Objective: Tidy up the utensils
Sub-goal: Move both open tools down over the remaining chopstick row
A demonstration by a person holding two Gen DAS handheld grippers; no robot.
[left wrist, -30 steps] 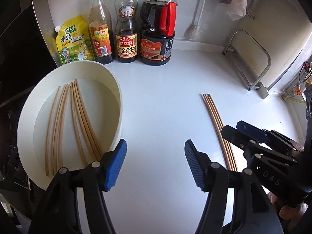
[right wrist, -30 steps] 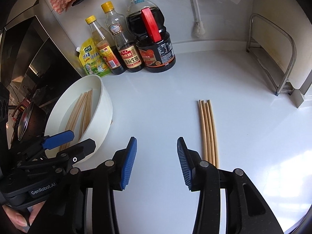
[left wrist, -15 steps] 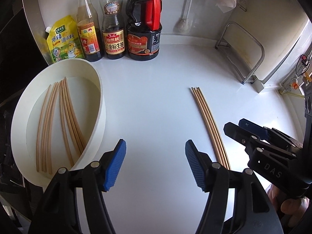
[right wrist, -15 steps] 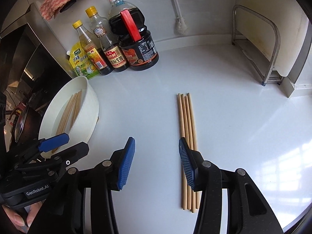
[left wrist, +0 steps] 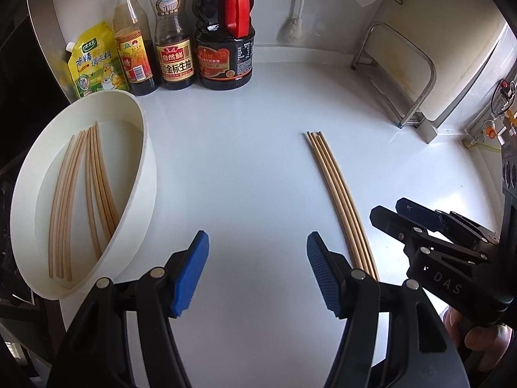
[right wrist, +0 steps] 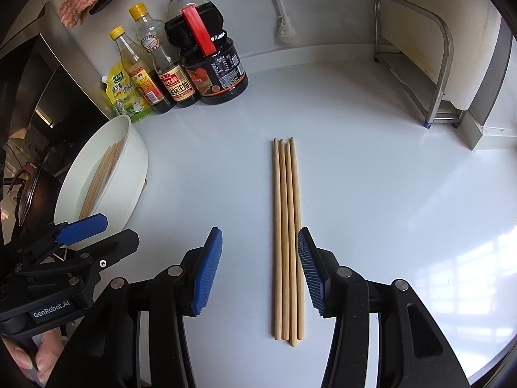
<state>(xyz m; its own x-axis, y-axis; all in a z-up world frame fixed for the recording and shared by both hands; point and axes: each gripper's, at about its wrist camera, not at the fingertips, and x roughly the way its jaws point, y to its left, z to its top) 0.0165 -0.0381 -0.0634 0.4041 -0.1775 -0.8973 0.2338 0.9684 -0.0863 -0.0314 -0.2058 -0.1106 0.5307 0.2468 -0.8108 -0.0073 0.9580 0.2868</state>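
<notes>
The black body of the left hand-held gripper (right wrist: pixel 80 226) carries white lettering "GenRobot.AI". The black right hand-held gripper (left wrist: pixel 404 213) reads "DAS". The red-and-gold label of the clear yellow-capped soy sauce bottle (left wrist: pixel 173 42) shows "自然鲜" above "金标生抽". The yellow seasoning pouch (left wrist: pixel 95 64) reads "鸡精调味料". Other labels are too small to read.

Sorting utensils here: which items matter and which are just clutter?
Job items: chopsticks on the counter; white basin holding more chopsticks; right gripper, open over them.
Clutter: sauce bottles; seasoning pouch; metal rack; brush.
</notes>
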